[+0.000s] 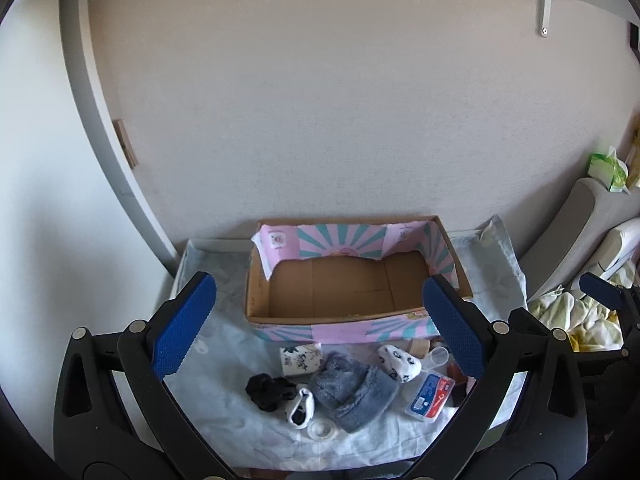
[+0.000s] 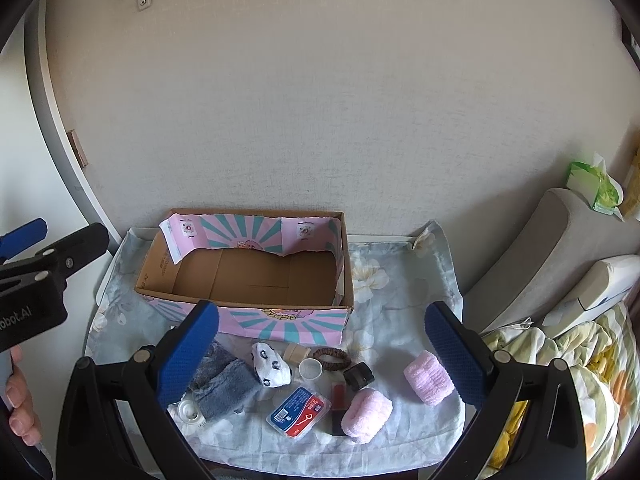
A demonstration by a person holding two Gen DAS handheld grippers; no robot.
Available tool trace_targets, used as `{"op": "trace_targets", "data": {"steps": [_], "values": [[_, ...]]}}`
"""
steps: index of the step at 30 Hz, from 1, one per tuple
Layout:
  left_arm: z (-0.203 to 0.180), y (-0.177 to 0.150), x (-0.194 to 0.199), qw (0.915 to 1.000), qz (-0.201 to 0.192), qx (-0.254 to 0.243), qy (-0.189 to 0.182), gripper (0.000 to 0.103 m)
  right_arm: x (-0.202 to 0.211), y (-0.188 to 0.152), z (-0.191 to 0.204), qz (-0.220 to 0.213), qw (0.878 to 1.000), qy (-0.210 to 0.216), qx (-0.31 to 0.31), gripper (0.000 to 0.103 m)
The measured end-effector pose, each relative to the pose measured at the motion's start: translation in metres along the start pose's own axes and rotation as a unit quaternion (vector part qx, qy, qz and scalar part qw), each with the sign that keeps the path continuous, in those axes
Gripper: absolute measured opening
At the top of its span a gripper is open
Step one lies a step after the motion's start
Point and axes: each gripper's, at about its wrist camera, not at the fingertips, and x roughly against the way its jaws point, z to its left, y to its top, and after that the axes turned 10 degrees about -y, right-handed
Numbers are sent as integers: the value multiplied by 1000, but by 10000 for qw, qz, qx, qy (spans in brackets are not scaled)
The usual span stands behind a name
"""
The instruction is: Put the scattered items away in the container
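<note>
Both blue-padded fingers [image 1: 184, 324] of our left gripper [image 1: 320, 328] and right gripper [image 2: 322, 354] stood spread, holding nothing; scattered items like the grey fluffy cloth [image 1: 352, 392] lay before the empty pink-and-teal cardboard box [image 2: 280, 322].

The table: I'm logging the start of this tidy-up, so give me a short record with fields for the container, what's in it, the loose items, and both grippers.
container: cardboard box with pink and teal paper, at the back of the table, open top
contents: none visible, bare cardboard floor
loose items: grey fuzzy cloth, patterned sock, blue and red packet, two pink rolls, brown hair tie, black jar
left gripper: open, holding nothing
right gripper: open, holding nothing
</note>
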Motion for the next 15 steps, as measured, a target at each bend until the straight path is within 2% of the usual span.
{"op": "trace_targets", "data": {"steps": [4,9,15], "values": [[0,-2,5,9999,-92,43,-19,103,0,0,0,-3,10000,66,12,103],[3,-3,7,9998,-141,121,74,103,1,-1,1,-155,9986,415,278,103],[9,-5,11,9993,-254,187,184,103,3,0,2,-217,9981,491,316,103]]}}
